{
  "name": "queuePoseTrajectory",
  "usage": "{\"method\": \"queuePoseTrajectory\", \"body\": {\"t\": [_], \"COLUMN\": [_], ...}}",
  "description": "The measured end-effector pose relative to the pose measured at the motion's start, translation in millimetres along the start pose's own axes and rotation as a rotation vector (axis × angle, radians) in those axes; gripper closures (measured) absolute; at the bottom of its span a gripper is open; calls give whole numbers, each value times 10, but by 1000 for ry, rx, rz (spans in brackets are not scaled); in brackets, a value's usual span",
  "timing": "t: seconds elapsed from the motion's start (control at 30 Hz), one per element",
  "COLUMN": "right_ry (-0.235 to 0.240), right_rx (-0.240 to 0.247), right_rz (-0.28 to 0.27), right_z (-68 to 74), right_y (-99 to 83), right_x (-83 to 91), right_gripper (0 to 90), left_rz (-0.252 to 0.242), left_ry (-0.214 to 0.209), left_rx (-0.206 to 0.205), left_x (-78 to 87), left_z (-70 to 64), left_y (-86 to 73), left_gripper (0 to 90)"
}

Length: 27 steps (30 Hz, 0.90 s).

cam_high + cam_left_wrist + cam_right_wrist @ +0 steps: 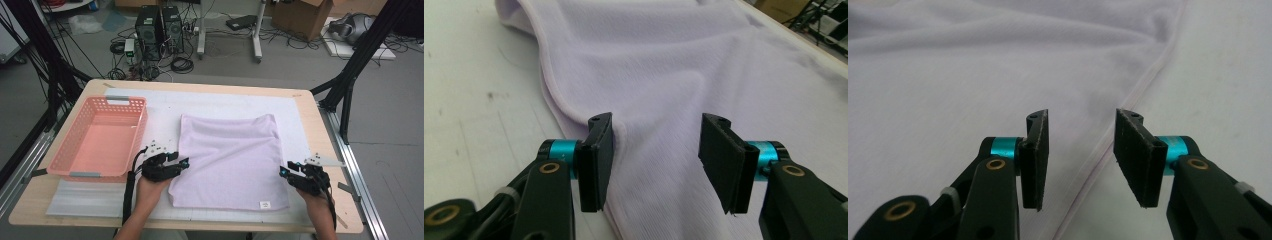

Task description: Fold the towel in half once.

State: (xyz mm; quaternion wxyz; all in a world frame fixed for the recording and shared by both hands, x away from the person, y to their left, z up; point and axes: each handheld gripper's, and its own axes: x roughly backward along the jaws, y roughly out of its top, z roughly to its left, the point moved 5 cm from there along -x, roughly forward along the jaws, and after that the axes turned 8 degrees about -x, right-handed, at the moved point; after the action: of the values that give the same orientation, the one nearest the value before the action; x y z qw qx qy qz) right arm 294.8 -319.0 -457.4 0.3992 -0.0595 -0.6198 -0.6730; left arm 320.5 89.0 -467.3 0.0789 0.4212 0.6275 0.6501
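basket left of cloth on table.

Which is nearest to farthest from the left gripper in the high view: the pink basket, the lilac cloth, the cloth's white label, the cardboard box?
From the left gripper:
1. Lilac cloth, right at its jaws, its left edge.
2. Pink basket, just to its left.
3. White label, the cloth's near right corner.
4. Cardboard box, on the floor beyond the table.

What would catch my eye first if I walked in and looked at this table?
Probably the lilac cloth spread flat in the middle of the white mat, with an open black gripper at each side edge: the left gripper and the right gripper. Next, the pink basket standing at the table's left, nothing visible inside it.
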Motion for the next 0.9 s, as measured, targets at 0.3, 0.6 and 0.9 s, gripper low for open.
{"method": "queuePoseTrajectory", "body": {"t": [0.3, 0.6, 0.9], "right_ry": [35, -104, -61], "right_rx": [-20, -8, -50], "right_rz": [64, 59, -11], "right_z": [200, 122, 133], "right_y": [-386, -474, -507], "right_x": [196, 279, 437], "right_gripper": [574, 875, 657], "left_rz": [116, 29, 46], "left_ry": [-74, 50, -55], "left_rx": [56, 43, 54], "left_x": [257, 334, 425], "left_z": [-106, -118, -250], "left_y": [-305, -294, -379], "left_gripper": [650, 830, 602]}}
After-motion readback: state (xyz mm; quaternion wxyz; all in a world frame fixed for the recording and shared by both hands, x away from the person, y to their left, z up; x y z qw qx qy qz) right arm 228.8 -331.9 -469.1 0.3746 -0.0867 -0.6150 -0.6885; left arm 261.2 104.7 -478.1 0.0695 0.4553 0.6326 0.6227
